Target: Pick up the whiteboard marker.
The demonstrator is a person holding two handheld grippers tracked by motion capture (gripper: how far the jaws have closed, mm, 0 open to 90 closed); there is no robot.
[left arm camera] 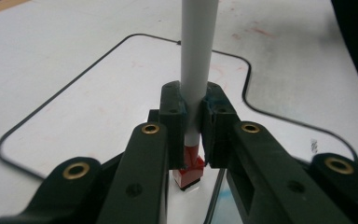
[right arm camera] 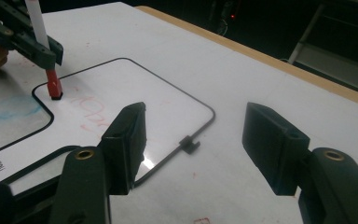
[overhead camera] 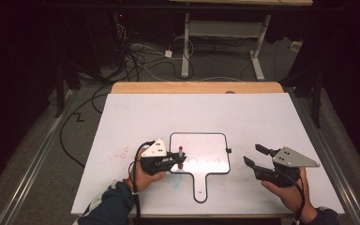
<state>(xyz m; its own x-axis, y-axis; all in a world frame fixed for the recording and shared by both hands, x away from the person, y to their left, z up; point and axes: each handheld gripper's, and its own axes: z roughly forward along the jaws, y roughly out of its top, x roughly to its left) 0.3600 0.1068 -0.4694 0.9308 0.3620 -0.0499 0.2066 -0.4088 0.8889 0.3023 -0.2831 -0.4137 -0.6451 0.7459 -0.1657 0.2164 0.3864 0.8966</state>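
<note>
Between the left tongs [left arm camera: 193,135], clamped upright, stands the marker [left arm camera: 197,70]; right tongs [right arm camera: 191,140] gape empty.

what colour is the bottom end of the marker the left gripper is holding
Red, with a dark tip, on the marker; its barrel is white. The left gripper view shows it best.

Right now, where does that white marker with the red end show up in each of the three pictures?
High view: the marker stands at the whiteboard's left edge, clamped in the left hand-held gripper.
Left gripper view: centre, upright between the jaws.
Right gripper view: top left.
Shared landmark: the whiteboard's black rim.
</note>
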